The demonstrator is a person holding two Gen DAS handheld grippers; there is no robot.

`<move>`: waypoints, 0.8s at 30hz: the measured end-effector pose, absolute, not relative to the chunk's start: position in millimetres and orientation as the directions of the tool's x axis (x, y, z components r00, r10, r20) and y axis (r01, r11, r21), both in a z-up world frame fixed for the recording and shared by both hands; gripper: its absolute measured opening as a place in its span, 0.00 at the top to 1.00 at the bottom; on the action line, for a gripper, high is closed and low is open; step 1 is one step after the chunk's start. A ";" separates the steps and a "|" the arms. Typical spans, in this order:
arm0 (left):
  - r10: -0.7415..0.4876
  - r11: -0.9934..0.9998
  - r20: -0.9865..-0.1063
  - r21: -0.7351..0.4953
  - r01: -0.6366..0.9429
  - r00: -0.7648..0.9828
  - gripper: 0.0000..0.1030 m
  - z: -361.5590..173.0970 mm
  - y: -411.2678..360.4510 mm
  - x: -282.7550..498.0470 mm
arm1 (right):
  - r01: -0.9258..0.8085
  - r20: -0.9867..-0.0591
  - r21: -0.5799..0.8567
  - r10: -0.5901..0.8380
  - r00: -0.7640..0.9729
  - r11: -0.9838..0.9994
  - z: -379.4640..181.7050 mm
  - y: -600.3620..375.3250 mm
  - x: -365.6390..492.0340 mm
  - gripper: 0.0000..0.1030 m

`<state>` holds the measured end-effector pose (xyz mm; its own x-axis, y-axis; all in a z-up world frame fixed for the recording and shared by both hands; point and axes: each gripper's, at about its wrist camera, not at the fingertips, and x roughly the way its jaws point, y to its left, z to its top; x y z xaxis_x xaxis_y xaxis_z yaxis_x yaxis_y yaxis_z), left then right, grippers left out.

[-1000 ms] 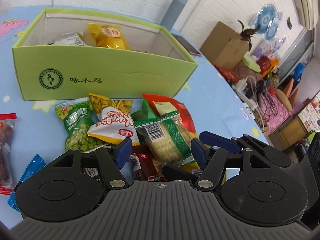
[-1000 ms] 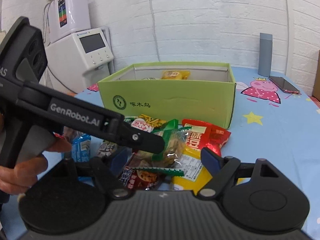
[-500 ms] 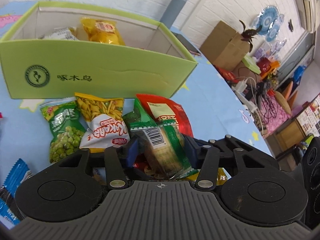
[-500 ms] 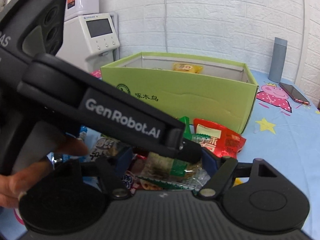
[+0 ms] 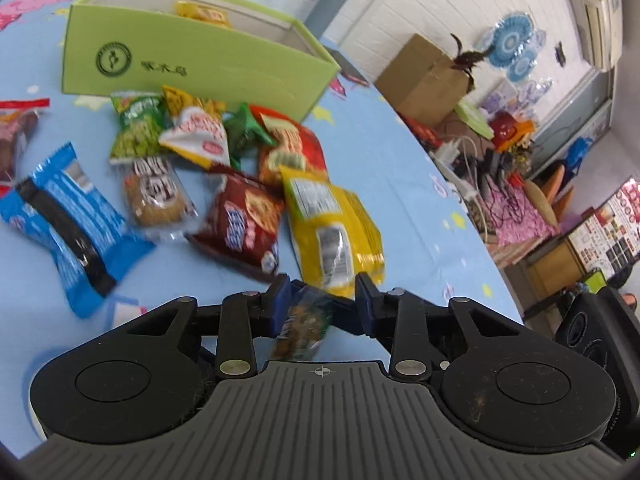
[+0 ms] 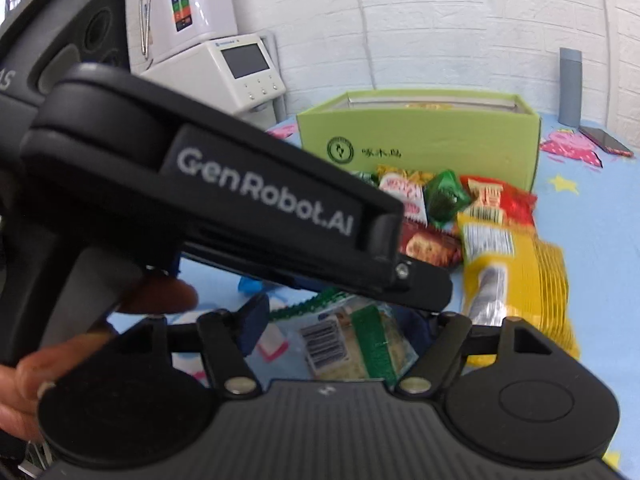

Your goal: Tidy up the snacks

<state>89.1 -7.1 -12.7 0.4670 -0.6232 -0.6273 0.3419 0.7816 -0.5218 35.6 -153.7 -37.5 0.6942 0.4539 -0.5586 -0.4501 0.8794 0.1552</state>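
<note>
Left gripper (image 5: 320, 300) just closing, clamped on green-striped cracker packet (image 5: 304, 326); right gripper (image 6: 340, 320) half open around same packet, near green box (image 5: 192, 60)

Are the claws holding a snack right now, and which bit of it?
Yes. The left gripper has just closed on the green cracker packet, pinching its sides near one end. The right gripper sits around it, apparently not squeezing.

Green-striped clear cracker packet (image 5: 306, 326) hangs tilted, apart from loose snack packets (image 5: 244, 216) fronting green box (image 5: 192, 66).
</note>
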 end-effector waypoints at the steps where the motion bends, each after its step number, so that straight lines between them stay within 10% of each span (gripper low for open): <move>1: -0.612 0.791 -0.630 -0.506 0.345 0.478 0.82 -12.8 -7.6 85.3 | -0.446 -0.565 0.141 0.442 0.697 0.884 -39.5 -153.5 32.7 0.22; 6: -0.576 0.814 -0.583 -0.472 0.338 0.573 0.62 6.5 17.2 66.6 | -0.389 -0.553 0.127 0.391 0.736 0.912 -37.3 -173.9 16.2 0.14; 24: -0.605 0.792 -0.632 -0.540 0.285 0.484 0.62 -19.8 27.9 20.7 | -0.420 -0.557 0.073 0.386 0.735 0.905 -39.9 -193.8 -36.1 0.10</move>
